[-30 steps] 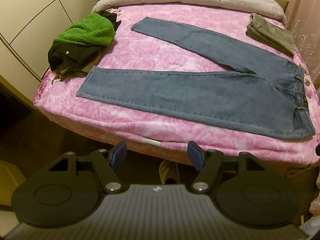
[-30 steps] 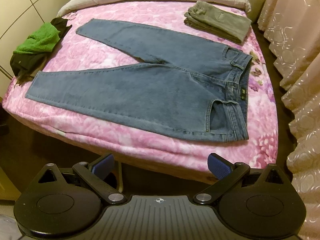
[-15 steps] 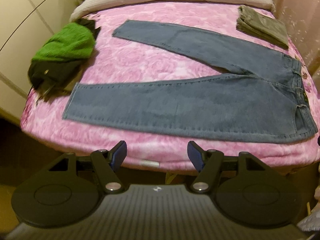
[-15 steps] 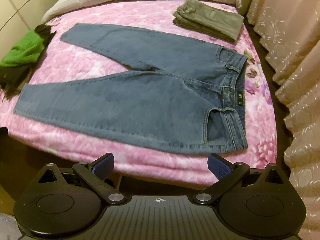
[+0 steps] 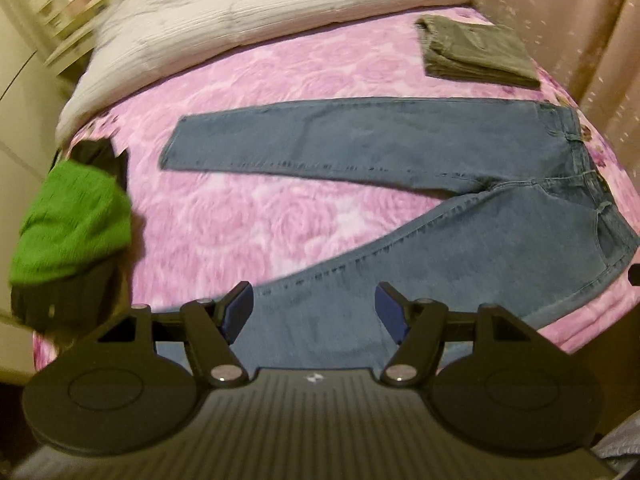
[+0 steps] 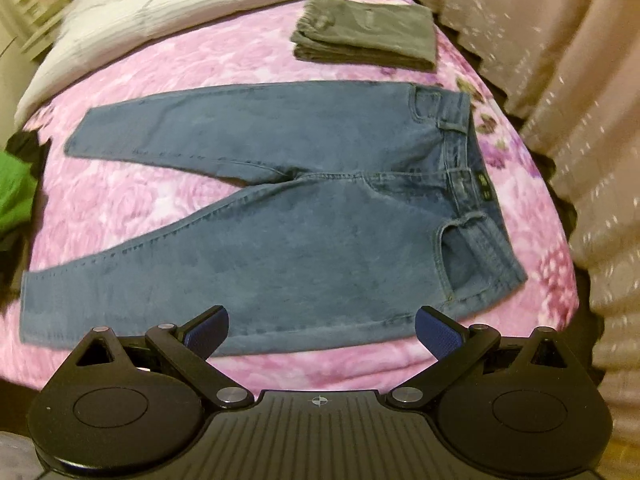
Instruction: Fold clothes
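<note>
Blue jeans (image 5: 440, 184) lie flat on the pink bed, legs spread to the left, waistband to the right; they also show in the right wrist view (image 6: 304, 216). My left gripper (image 5: 314, 306) is open and empty, hovering over the near leg of the jeans. My right gripper (image 6: 320, 326) is open wide and empty, above the near edge of the jeans at the thigh.
A folded olive garment (image 5: 476, 52) (image 6: 364, 34) lies at the far right of the bed (image 5: 248, 216). A green and black clothes pile (image 5: 72, 228) sits at the left edge. A grey pillow (image 5: 260, 8) is at the head. Curtains (image 6: 560, 80) hang on the right.
Both grippers have moved forward and up over the bed, so the jeans now sit closer beneath them. Both stay open.
</note>
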A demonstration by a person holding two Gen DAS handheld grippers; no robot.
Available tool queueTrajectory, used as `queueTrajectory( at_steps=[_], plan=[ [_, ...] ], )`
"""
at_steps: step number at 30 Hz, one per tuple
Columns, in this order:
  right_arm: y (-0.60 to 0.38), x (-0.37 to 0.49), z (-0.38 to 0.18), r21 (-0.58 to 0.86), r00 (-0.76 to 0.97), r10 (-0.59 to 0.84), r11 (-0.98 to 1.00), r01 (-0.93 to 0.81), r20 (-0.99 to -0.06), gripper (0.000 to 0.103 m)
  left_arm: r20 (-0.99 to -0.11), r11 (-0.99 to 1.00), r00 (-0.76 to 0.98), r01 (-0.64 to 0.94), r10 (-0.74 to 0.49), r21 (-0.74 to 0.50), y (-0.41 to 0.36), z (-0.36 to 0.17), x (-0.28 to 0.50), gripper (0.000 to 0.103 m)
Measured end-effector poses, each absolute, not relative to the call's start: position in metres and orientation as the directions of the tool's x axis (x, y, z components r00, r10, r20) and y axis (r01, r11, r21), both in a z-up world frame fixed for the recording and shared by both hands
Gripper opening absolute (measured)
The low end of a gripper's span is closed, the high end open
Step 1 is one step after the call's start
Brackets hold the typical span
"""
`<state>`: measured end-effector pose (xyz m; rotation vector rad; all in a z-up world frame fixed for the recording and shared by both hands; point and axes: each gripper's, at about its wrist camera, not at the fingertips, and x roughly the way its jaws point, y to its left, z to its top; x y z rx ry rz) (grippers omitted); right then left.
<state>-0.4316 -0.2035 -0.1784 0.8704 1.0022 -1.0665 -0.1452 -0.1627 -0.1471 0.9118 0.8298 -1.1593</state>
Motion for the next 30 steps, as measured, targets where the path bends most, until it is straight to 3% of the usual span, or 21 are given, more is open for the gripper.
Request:
queueTrajectory(
  at_steps=[9,17,25,30],
  plan=[
    [-0.192,-0.424,-0.204,0.061,0.083,-0.231,0.098,0.993,-0.969,0.102,-0.923,0.033,0.125,0.992,-0.364,0.122,-0.197,-0.174,-0.109,0.064],
    [-0.211,-0.427,-0.234,0.021,0.043,-0.214,0.104,0.994,-0.976,0.102,-0.941,0.050,0.109,0.994,-0.322,0.099,-0.215,-0.209,-0.095,0.064],
    [-0.265,-0.443,-0.278,0.073,0.096,-0.215,0.112,0.991,-0.972,0.102,-0.941,0.065,0.093,0.995,-0.327,0.075,-0.249,-0.248,-0.087,0.064],
    [-0.311,-0.451,-0.316,0.081,0.115,-0.236,0.148,0.986,-0.965,0.102,-0.933,-0.027,0.014,0.999,-0.361,0.025,-0.291,-0.280,-0.089,0.064]
  ],
)
